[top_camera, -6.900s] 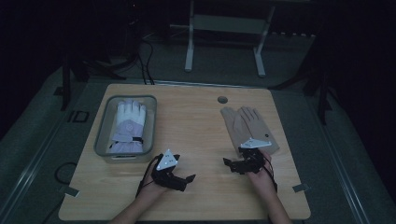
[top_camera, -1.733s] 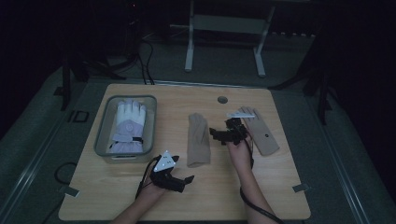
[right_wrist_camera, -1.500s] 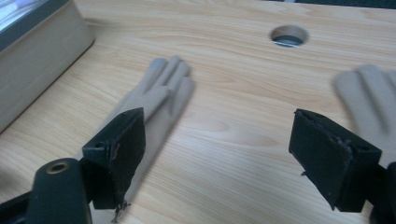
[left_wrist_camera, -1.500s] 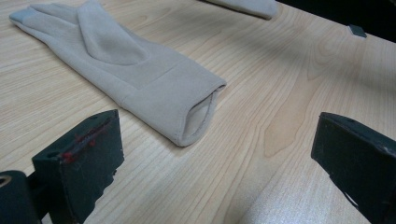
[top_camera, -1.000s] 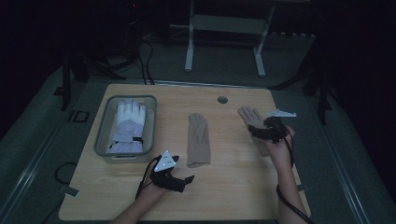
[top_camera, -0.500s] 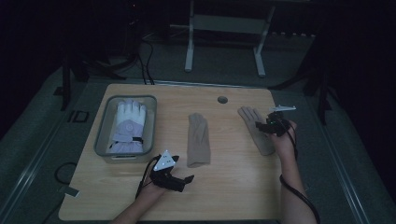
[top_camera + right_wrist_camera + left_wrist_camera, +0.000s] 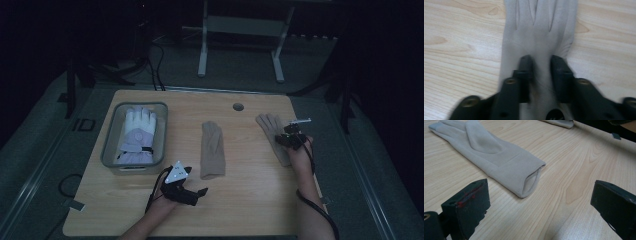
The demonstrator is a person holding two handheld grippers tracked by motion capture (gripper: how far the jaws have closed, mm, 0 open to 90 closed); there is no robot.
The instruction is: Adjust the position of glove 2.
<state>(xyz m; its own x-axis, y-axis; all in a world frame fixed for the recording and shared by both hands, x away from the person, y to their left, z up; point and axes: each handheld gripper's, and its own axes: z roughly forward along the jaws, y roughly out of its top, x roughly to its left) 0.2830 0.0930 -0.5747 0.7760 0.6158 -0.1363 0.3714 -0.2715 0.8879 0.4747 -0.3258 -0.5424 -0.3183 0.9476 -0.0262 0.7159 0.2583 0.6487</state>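
In the high view, the right gripper [image 7: 291, 140] is set on the right glove [image 7: 273, 134] at the desk's [image 7: 250, 200] right side. In the left gripper view, wide jaws are seen short of the middle glove's [image 7: 496, 160] cuff. In the right gripper view, the jaws, just closing, are pinched narrowly on a fold of the right glove.

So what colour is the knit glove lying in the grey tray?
The glove in the grey tray is white to pale lilac; the high view shows it best.

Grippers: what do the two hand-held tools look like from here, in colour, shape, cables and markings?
Both are black two-jaw tools. The left tool carries a grey three-cornered plate on top, and its blocky jaws show red marks on one pad in its own view. The right tool has slimmer black jaws, a small green light and a black cable trailing along the bare forearm.
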